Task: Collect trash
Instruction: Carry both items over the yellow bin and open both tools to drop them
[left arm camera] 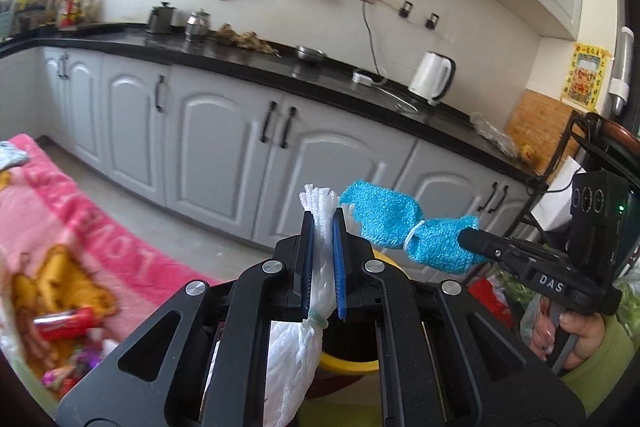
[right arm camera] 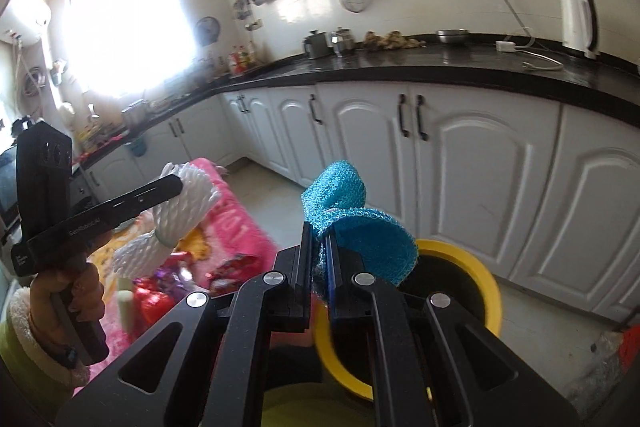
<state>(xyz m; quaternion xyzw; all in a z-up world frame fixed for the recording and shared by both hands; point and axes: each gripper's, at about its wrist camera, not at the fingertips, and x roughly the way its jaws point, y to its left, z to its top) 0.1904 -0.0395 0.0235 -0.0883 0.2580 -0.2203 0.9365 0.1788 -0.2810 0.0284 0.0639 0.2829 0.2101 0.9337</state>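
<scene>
Kitchen: yellow bin (right arm camera: 460, 255) below clamped blue net (right arm camera: 360, 227).

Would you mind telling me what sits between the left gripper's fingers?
A white foam net sleeve is pinched in the left gripper, clearest in the left wrist view.

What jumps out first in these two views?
The left gripper is shut on a white foam net, and the right gripper is shut on a blue mesh sleeve, both held up in front of the kitchen cabinets. Just below and ahead sits a yellow-rimmed bin; a pink blanket with wrappers lies to the left.
</scene>
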